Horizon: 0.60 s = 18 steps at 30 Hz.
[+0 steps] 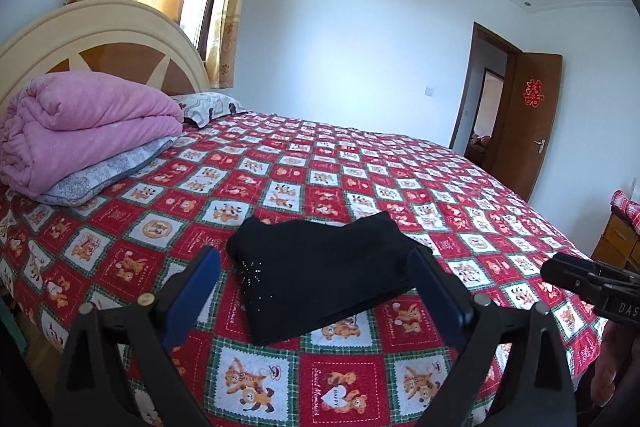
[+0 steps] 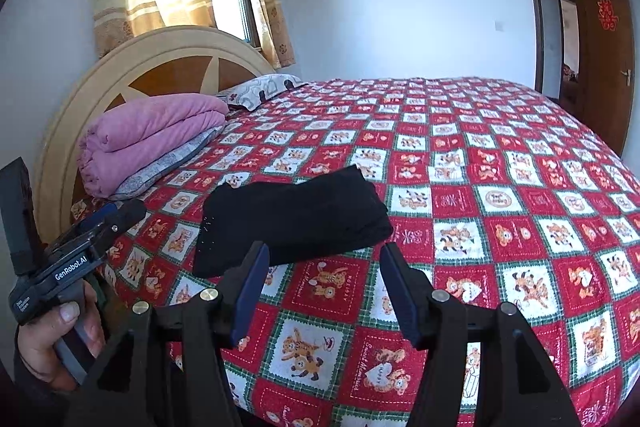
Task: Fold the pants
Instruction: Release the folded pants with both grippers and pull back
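Pants (image 1: pixel 324 267): folded into a compact black stack — laid on the bed (image 1: pixel 440 187), centre frame.
Left hand-held gripper (image 1: pixel 316 291): spread wide, empty.
Right hand-held gripper (image 2: pixel 324 287): parted, empty.
Progress: folding judged done — nothing left.

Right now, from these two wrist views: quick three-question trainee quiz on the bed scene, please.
1. True or false: the black pants lie folded on the bedspread.
2. What does the pink quilt rest on: A) a pillow, B) the floor, C) the pants?
3. Is either the left tool or the right tool gripping cloth?

Key: 1 true; 2 A; 3 no, both stand open, clear of the pants.
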Tool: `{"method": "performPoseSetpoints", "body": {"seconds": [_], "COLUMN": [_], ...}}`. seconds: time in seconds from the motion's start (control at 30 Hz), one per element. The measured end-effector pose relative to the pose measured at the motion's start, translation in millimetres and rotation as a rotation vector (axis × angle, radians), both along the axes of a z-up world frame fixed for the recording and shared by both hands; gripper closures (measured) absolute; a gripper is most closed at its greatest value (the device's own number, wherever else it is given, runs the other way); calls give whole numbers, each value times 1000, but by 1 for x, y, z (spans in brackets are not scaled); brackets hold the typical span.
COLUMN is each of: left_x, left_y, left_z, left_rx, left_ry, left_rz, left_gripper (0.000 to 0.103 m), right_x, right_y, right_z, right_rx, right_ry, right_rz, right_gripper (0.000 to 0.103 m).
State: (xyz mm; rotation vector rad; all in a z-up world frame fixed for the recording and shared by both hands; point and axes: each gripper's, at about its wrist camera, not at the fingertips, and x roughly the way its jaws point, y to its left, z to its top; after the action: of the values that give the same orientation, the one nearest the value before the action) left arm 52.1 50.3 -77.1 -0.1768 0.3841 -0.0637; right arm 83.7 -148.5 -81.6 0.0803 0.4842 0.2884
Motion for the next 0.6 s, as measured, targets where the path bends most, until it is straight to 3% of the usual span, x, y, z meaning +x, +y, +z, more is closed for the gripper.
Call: {"method": "performPoseSetpoints", "body": {"seconds": [0.13, 0.6], "left_x": [-2, -2], "left_y": [-1, -1], "left_z": [2, 6], "left_rx": [5, -2], "left_ry": [-13, -14], "left_rz": [4, 17], "left_gripper": [0, 0], "right_x": [-5, -21], "right_y": [3, 7], "right_z": [5, 12], "right_rx": [-12, -27], "right_ry": [-16, -78], "right_rz": [5, 1], "right_gripper": [44, 39]}}
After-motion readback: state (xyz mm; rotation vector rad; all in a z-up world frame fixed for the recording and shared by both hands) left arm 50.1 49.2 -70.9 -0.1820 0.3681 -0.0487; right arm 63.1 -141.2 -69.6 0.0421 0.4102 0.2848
